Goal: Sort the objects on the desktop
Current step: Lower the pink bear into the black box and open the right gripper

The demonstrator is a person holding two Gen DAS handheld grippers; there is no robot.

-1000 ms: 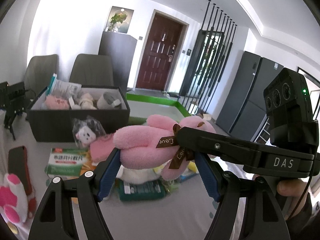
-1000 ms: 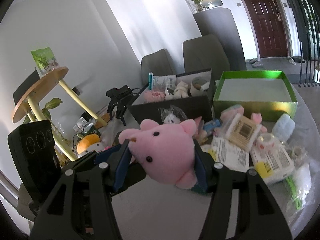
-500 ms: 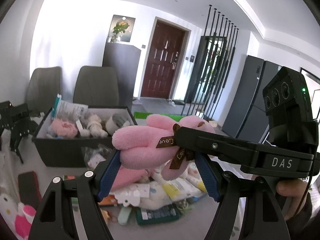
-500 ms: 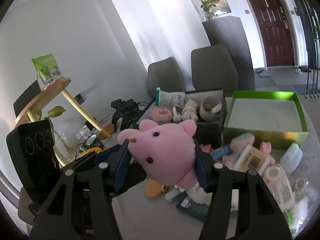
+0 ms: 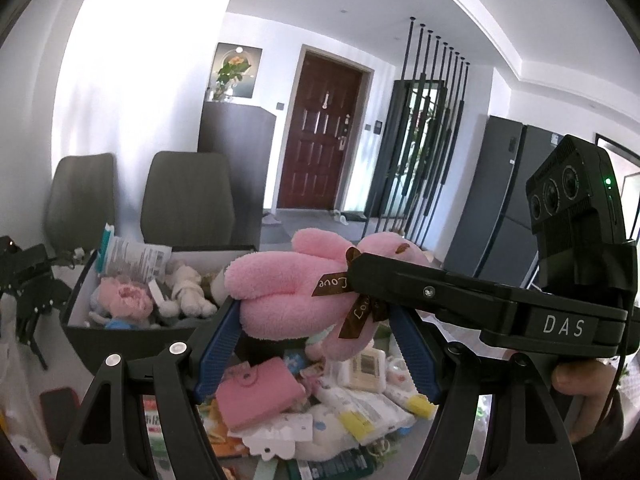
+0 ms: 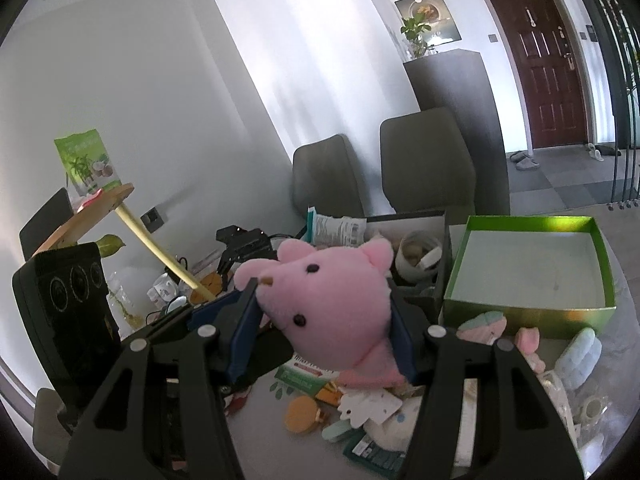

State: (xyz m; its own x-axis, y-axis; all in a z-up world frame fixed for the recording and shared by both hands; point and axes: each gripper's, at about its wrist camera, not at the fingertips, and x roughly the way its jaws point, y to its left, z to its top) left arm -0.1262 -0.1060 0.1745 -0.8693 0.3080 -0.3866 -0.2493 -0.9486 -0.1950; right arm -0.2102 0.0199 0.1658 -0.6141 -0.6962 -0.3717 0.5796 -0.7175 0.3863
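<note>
Both hand-held grippers clamp one pink plush pig above the cluttered tabletop. The right hand-held gripper grips its head; the left hand-held gripper grips its body. It lies roughly level, snout facing the right wrist camera. Beyond stands a dark storage box.

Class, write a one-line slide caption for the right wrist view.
Right tool grips a pink plush pig above a cluttered table, with a dark toy box and empty green box behind.

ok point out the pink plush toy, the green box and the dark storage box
pink plush toy (image 6: pixel 328 304): right wrist view, on its face
green box (image 6: pixel 520 314): right wrist view, on its front wall
dark storage box (image 5: pixel 132 340): left wrist view, on its front wall
</note>
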